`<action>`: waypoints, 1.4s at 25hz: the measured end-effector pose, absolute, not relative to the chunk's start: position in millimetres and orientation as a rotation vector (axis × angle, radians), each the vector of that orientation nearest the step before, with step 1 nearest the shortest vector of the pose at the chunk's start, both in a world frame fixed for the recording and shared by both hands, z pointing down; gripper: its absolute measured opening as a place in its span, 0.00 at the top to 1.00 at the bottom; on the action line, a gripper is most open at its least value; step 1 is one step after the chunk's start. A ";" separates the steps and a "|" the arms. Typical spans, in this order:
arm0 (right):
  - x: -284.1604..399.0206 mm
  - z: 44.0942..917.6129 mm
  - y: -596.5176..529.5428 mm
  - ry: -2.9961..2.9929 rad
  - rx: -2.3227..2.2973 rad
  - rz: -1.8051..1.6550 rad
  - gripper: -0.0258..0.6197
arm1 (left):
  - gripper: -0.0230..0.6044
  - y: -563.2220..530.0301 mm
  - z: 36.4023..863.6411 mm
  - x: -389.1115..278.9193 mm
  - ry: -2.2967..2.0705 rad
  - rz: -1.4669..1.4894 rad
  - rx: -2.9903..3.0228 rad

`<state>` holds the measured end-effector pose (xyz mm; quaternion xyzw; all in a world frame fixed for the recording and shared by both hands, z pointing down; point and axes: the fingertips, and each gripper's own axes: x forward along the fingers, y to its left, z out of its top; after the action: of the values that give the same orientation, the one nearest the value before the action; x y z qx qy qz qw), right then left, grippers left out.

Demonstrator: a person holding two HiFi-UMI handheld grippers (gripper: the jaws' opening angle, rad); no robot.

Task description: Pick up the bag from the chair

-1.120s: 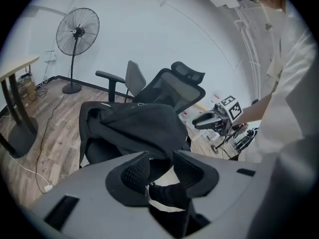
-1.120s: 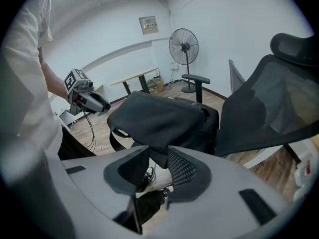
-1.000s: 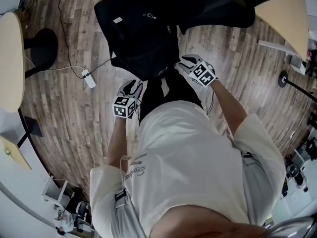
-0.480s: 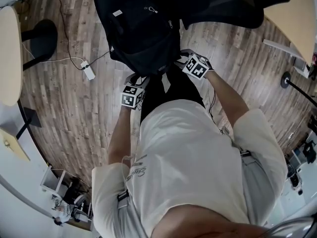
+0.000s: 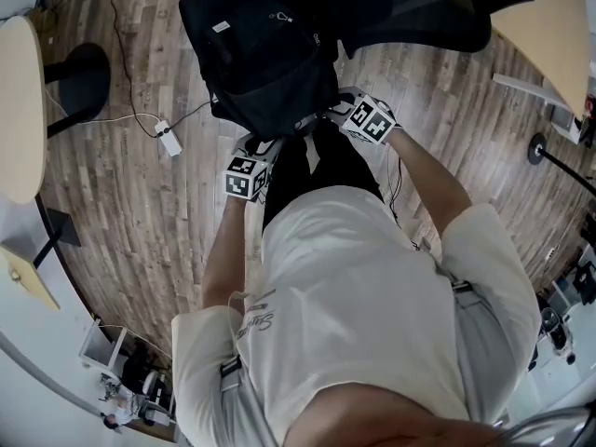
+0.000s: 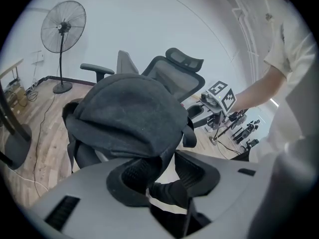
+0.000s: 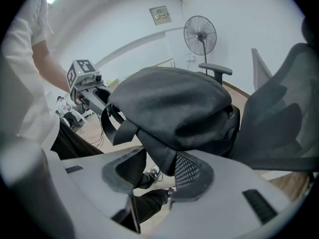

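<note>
Black cloth bag (image 5: 265,59) sits on the seat of a black chair (image 5: 419,12), right in front of the person. Its near edge hangs out over the front of the seat.

The left hand-held gripper (image 6: 164,171) is at the bag's near left corner. Its jaws are wide apart and have just been opening. A fold of the bag dips down between them, but the pads do not squeeze it.

The right hand-held gripper (image 7: 158,169) is at the near right corner. Its jaws are apart too, and have just come in a little. A flap of the bag hangs between them and is not pinched yet.

What could go wrong? Each hand-held gripper has only a thin bit of cloth to bite. If the bite is too small, the soft bag could slip out and drop. If one side grabs first, the bag could tip and slide off the seat. The loose straps (image 7: 115,126) hang on the near side and could catch on the chair. A push could also make the chair move away.

The bag looks slumped and round on top. Its long side seems to run from the chair back toward the person, with the straps facing the person
</note>
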<state>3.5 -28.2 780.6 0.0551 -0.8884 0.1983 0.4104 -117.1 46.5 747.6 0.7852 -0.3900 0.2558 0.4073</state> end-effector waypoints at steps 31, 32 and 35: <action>-67.3 687.0 -147.1 -2.389 0.353 0.848 0.78 | 0.87 -84.6 629.5 -174.8 -1.012 0.381 2.216; -70.9 682.6 -151.4 -2.412 0.331 0.861 0.78 | 0.87 -89.0 627.3 -178.3 -1.027 0.364 2.201; -83.0 667.6 -165.0 -2.483 0.235 0.871 0.80 | 0.87 -100.2 619.5 -189.7 -1.064 0.275 2.135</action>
<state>-83.0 -165.0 667.6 0.0861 -0.9107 0.3196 0.2472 -189.7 -100.2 619.5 0.8289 -0.4131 0.1068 0.3618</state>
